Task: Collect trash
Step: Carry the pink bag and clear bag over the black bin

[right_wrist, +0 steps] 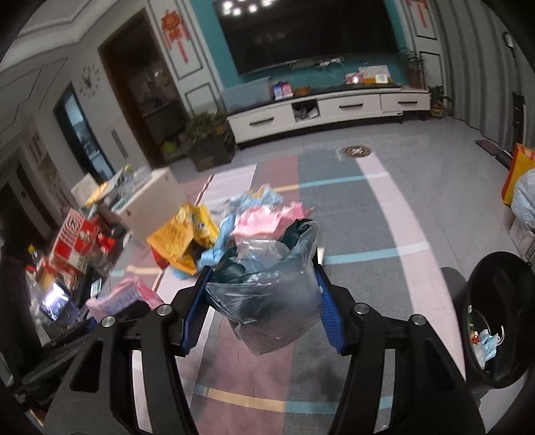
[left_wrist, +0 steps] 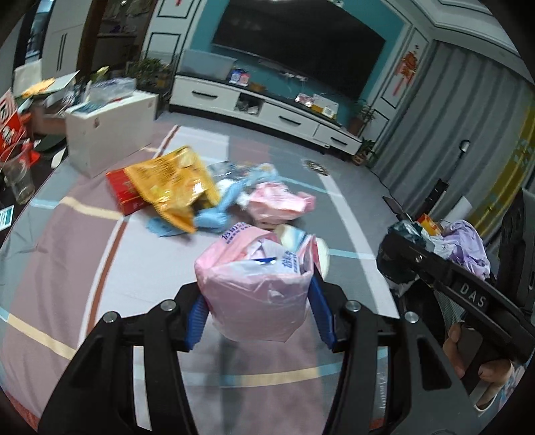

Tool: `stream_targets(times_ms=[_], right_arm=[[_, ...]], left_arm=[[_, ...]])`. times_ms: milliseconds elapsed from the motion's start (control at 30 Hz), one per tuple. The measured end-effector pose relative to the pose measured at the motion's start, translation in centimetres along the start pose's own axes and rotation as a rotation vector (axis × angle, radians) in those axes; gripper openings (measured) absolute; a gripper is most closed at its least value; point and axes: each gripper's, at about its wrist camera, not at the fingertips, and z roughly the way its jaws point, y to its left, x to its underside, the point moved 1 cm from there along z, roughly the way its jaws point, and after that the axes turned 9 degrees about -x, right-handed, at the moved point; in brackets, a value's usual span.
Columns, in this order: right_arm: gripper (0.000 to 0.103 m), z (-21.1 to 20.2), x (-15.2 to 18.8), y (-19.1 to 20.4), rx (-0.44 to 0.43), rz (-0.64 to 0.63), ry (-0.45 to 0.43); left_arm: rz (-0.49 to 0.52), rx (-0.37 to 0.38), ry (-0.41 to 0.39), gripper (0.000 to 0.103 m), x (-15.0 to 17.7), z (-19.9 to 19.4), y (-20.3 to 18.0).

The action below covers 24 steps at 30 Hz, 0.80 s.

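Living room: left gripper [left_wrist: 255,311] pinching pink bag [left_wrist: 254,294], right gripper [right_wrist: 264,301] pinching grey-green bag [right_wrist: 267,294], both clear of rug. Black bin [right_wrist: 498,321] at 3 o'clock; remaining litter pile [left_wrist: 200,197] at 12. Likely best: carry level, grip firm, release over bin mouth.

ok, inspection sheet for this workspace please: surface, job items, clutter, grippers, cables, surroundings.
Surface: striped rug, wrinkled.
Job's things: pink plastic bag; grey plastic bag; black trash bin, trash inside.
Clutter: yellow snack bag, red box, blue and pink wrappers.
Grippers: left hand-held gripper shut on pink bag; right hand-held gripper shut on grey bag.
Cables: nothing seen.
Surroundings: TV, white TV cabinet, curtains.
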Motion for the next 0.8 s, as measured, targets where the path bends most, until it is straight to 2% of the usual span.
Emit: stream_targets(times_ms=[133,333,500,800], right_arm=[[0.059,-1.8,-0.2,-0.4,0.026,-0.015,-0.046],[0.059,-3.8,-0.8,-2.7,0.065,0.035,-0.096],[0.059,-5.7,-1.1,-4.6,0.089,0.066,-0.129],[0.059,-9.9,-1.5,-9.2,0.144,0.155,-0.210]], left_arm=[[0.039,0.009,-0.020,0.054,-0.1,-0.4,-2.8],[0.064,0.044,-0.010,0.054,0.0,-0.5,-6.1],[0.105,0.039,-0.015,0.054,0.1,-0.1,-8.7],[0.170,0.130,0.009,0.055,1.0,0.5,-14.7]])
